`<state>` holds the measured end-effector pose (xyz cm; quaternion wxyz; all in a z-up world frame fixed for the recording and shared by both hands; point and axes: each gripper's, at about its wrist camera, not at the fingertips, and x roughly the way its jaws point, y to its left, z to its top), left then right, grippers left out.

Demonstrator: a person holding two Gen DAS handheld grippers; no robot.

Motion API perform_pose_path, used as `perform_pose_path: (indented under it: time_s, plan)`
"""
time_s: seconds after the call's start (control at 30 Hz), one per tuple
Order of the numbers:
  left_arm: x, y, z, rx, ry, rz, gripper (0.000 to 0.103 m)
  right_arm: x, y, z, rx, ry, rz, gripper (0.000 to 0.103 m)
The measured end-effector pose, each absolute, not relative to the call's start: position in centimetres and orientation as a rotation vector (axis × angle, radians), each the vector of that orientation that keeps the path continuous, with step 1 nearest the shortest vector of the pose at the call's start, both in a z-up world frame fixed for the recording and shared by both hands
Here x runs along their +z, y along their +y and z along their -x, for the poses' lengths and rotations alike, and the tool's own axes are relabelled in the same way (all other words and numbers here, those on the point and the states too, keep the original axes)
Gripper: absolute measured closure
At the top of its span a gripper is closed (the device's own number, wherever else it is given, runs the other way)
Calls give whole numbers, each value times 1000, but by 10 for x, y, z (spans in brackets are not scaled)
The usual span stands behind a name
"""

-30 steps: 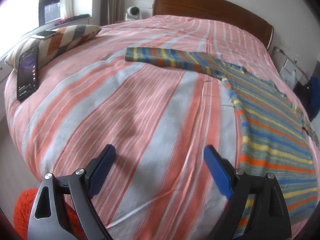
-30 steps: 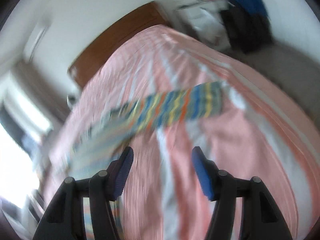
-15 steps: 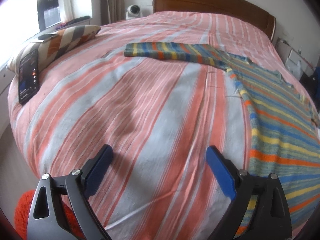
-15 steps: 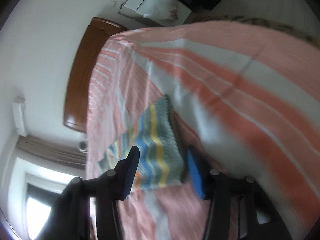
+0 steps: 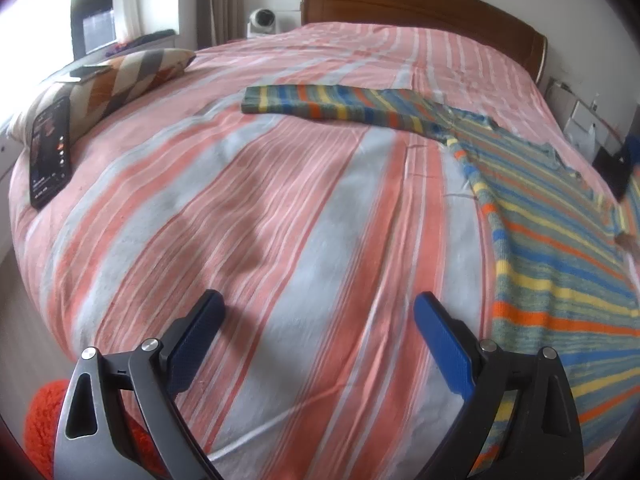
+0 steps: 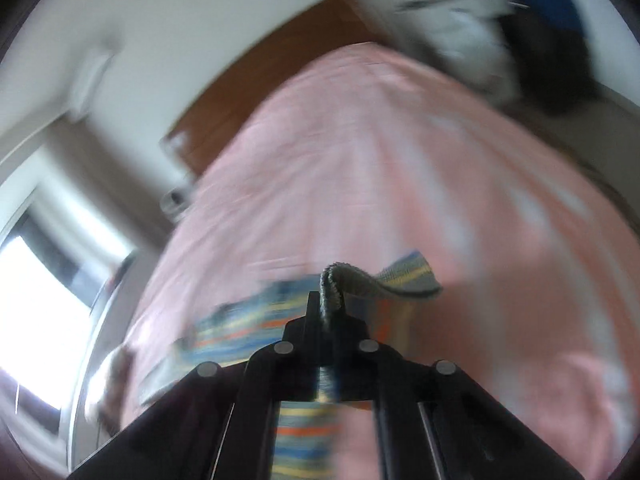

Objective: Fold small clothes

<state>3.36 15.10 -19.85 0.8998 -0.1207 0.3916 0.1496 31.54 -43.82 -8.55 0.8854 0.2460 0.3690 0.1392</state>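
Bed fills both views — pink, orange and grey striped cover, brown wooden headboard at the far end. Right wrist view is heavily blurred.

Sweater, striped blue, yellow, orange and grey-green, lies flat on the right part of the bed in the left wrist view. One sleeve stretches straight out to the left across the cover, cuff end toward the pillow.

Pillow, brown, grey and cream chevrons, sits at the left edge of the bed under the window. A dark phone leans against its near side, screen lit.

Small white camera-like device stands beside the headboard, left of it.

Orange fuzzy item at bottom left, below the bed edge; cannot tell what it is.

Left tongs: blue pads spread wide, nothing between them, only bare cover beneath.

Right tongs: closed tight on a fold of the sweater's knit — the grey-green edge sticks up past the tips and curls to the right. More striped fabric hangs beneath the tongs, raised off the cover.
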Motion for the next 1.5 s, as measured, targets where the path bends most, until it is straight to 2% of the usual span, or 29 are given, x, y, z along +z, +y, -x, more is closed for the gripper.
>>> perform_pose_path:
  time_s: [0.13,0.17,0.2,0.23,0.27,0.4,0.53,0.77,1.0,1.23,1.37,1.5]
  plan:
    - [-197,155,-31,295,808,281,7,-77,-331,-339,446,802,-425,96]
    - [-198,156,-31,292,809,282,7,-83,-305,-340,480,817,-415,87]
    - [-197,156,-30,287,810,285,7,-90,-283,-345,518,840,-422,56]
    - [-197,157,-30,284,810,288,6,-102,-263,-348,558,884,-442,40]
    - [-197,158,-30,280,810,295,6,-110,-252,-348,575,905,-464,33]
    - [-197,160,-30,269,809,317,4,-130,-242,-332,609,936,-532,33]
    - [-200,157,-33,274,826,297,2,-142,-263,-296,553,940,-398,33]
    - [-206,141,-37,313,859,175,1,-186,-346,-203,345,926,-90,33]
    - [-209,143,-37,320,857,186,0,-204,-422,-133,136,842,-104,32]
    - [-210,141,-37,323,857,178,0,-230,-445,-109,46,829,-158,29]
    - [-210,141,-37,324,864,171,0,-235,-435,-112,39,820,-109,23]
    - [-210,142,-38,318,871,171,0,-240,-433,-111,37,812,-96,21]
